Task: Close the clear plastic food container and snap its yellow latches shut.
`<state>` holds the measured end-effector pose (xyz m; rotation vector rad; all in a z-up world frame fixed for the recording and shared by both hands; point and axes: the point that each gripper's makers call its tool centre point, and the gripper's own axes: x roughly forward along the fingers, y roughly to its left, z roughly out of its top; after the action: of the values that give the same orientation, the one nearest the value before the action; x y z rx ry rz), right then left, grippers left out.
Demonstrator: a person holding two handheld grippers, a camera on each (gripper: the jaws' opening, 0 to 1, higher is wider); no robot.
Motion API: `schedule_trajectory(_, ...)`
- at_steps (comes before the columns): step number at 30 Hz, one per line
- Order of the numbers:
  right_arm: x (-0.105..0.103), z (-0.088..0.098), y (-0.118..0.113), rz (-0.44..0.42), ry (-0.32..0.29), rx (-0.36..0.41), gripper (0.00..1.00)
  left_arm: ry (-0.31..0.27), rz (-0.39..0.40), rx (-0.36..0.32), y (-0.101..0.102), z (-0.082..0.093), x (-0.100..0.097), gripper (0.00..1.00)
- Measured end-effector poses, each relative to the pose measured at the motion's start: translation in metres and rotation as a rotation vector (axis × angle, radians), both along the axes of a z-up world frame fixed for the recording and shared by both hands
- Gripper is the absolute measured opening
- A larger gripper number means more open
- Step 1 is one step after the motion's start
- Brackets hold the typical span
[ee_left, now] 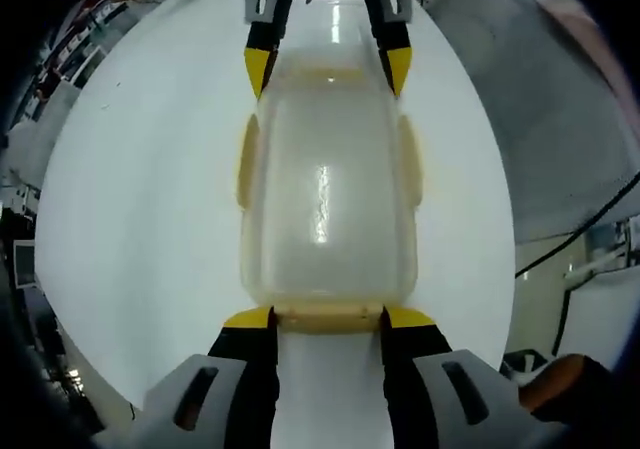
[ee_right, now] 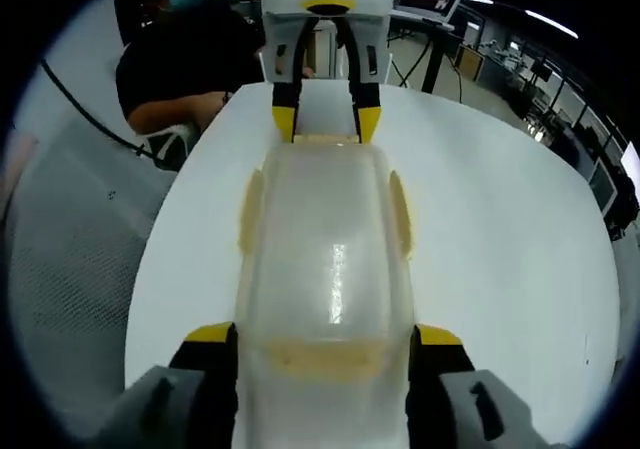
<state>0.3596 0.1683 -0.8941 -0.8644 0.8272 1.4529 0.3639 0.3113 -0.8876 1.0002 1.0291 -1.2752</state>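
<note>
Two grippers, left gripper (ee_left: pixel 328 319) and right gripper (ee_right: pixel 325 334), jaws spread, bracket opposite ends of clear rectangular plastic container (ee_left: pixel 328 204) mid-frame. Risk: uneven end-latch pressure slides it across white table (ee_left: pixel 140 219).

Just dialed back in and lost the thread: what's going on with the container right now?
A person is working the clear plastic container on the white table with two handheld grippers, one at each short end. The left gripper sits at one end latch, and the right gripper at the opposite end, its fingers on either side of the container. The lid is already on. The yellow side latches lie against the walls; whether any latch has clicked shut is unclear.
</note>
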Motion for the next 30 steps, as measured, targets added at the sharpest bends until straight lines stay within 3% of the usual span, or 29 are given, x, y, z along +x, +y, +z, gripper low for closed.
schedule_trajectory(2, -0.002, 0.000, -0.004, 0.026, 0.000, -0.012, 0.66, 0.000, 0.001, -0.001, 0.001, 0.000, 0.000, 0.38)
schedule_trajectory(4, -0.004, 0.002, -0.012, 0.064, -0.003, -0.031, 0.57, -0.001, -0.009, 0.000, 0.001, 0.000, 0.000, 0.38)
schedule_trajectory(8, 0.003, 0.003, -0.025, 0.007, -0.005, -0.054, 0.37, 0.000, 0.018, -0.005, 0.000, -0.001, 0.001, 0.37)
schedule_trajectory(9, 0.003, 0.001, -0.029, -0.042, 0.004, -0.065, 0.37, 0.001, 0.034, -0.005, -0.001, -0.001, 0.001, 0.37)
schedule_trajectory(10, 0.003, 0.000, -0.024, -0.016, -0.001, -0.041, 0.37, -0.002, 0.019, -0.002, 0.000, -0.002, 0.001, 0.37)
schedule_trajectory(14, 0.002, 0.000, -0.023, -0.014, -0.011, -0.052, 0.37, -0.001, 0.061, -0.021, -0.001, -0.001, 0.000, 0.37)
schedule_trajectory(22, 0.001, 0.002, -0.026, -0.011, -0.011, -0.059, 0.36, -0.009, 0.069, -0.011, -0.006, -0.001, -0.001, 0.37)
schedule_trajectory(30, 0.002, 0.025, -0.030, 0.004, -0.013, -0.047, 0.36, 0.000, 0.090, -0.022, -0.009, 0.023, -0.002, 0.37)
